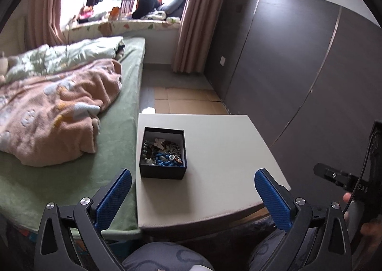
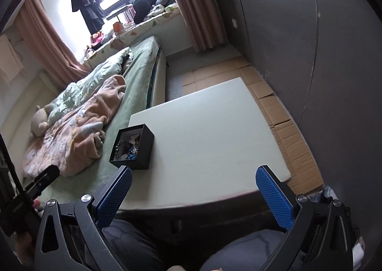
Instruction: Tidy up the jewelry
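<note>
Black box [image 1: 163, 153] of jewelry [image 1: 162, 151] sits centre frame on pale table [image 1: 226, 151]. Left tongs [image 1: 193, 184] spread wide, empty; right tongs [image 2: 193, 182] likewise.

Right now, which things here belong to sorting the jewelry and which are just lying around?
For the job:
- black box on the white table
- jewelry piled inside it
- left claw and right claw, both open and empty

Just lying about:
- pink blanket
- stuffed toy
- cardboard on the floor
</note>
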Demonstrator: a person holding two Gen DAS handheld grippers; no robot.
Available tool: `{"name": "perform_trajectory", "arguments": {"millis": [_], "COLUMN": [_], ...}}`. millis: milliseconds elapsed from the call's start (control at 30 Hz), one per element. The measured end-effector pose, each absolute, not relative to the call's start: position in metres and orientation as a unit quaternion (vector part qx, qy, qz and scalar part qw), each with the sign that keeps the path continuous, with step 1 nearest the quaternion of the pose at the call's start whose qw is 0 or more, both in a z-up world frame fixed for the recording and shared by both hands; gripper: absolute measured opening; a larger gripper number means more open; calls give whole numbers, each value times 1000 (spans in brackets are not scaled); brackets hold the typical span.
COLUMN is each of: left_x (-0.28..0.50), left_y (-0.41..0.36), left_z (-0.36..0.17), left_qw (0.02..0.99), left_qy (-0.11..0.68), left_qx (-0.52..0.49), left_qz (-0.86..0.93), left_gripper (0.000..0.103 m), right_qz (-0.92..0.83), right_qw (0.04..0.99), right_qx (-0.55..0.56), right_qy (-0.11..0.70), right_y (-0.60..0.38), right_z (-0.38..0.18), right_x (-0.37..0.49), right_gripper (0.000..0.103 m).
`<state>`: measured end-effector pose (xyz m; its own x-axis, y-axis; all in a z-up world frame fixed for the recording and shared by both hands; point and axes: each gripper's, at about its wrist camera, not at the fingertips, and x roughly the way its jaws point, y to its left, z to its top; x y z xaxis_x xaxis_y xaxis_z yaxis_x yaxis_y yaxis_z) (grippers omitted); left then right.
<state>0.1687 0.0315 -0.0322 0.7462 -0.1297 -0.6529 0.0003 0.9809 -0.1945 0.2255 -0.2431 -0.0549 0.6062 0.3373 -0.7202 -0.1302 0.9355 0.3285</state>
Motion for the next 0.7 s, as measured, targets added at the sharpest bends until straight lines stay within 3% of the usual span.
{"name": "perform_trajectory", "arguments": {"millis": [700], "left_x": [56], "left_y": [8], "left_z": [-4], "left_qw": [951], "left_qy": [296], "left_qx": [-82], "left_qz": [-20], "left_gripper": [103], "right_qz": [128], "right_qw": [916], "right_qx": [108], "right_qy": [364], "right_y": [-266], "right_z": [-32], "right_x": [114], "right_gripper": [103]}}
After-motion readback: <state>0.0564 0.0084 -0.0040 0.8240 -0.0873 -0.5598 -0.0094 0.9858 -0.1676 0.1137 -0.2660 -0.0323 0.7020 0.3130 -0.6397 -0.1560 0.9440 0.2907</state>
